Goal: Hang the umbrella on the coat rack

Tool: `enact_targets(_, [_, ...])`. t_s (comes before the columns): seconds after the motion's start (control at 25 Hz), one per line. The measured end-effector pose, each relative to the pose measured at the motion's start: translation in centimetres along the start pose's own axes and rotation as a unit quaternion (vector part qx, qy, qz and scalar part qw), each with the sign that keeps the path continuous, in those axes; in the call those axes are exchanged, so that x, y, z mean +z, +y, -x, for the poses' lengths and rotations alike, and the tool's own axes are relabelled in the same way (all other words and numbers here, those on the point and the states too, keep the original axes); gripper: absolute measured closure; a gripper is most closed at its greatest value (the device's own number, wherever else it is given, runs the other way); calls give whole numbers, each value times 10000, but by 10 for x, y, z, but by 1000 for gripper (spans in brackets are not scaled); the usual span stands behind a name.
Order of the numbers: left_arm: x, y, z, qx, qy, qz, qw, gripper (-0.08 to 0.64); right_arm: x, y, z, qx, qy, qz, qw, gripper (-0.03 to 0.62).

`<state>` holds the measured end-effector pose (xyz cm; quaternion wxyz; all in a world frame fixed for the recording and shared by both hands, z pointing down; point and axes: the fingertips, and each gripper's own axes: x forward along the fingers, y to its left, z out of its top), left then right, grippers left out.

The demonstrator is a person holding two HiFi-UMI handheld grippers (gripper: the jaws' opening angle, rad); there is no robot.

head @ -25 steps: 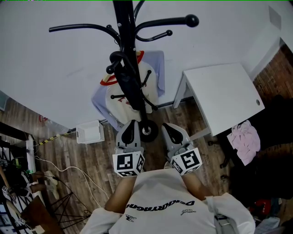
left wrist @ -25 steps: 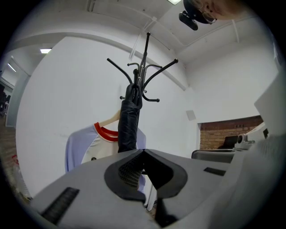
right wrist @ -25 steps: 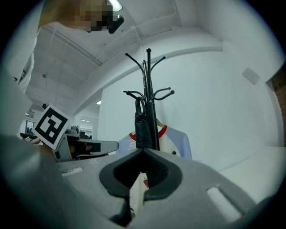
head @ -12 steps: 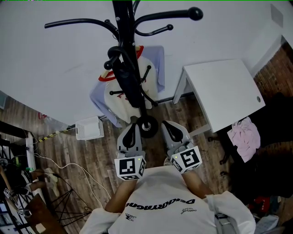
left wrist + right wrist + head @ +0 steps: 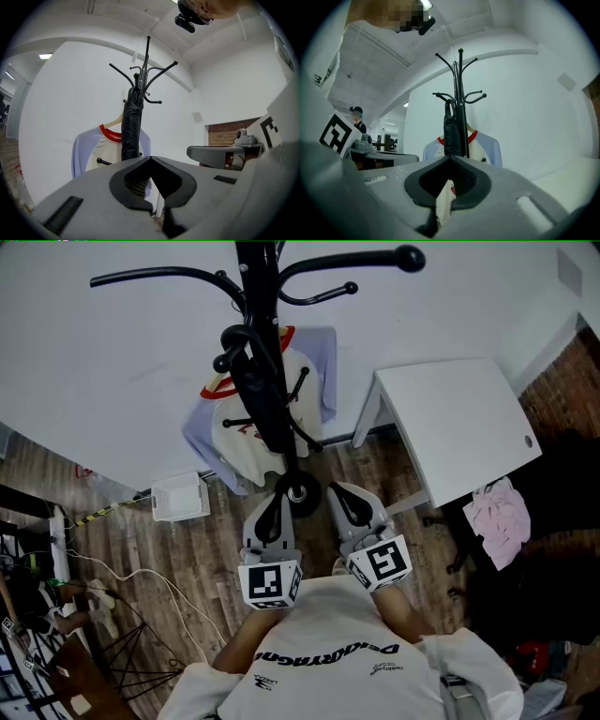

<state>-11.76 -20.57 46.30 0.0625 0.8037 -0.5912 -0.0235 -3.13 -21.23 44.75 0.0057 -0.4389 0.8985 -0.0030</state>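
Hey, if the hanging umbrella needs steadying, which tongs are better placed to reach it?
Left, probably: the left tongs point straight at the umbrella; the right tongs sit across the rack's pole.

I note a lilac-sleeved shirt with a red collar against the white wall. White table to its right. Pink cloth beside the table, possibly on a chair. White box and loose cables lie on the wood floor.
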Motion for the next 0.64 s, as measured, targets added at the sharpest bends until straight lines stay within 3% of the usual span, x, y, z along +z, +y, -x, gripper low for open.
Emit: enact_targets(0.64, [0,0,1,-96,-8,3,10000,563,-1,-1,-2,-32,35,58,10000,594])
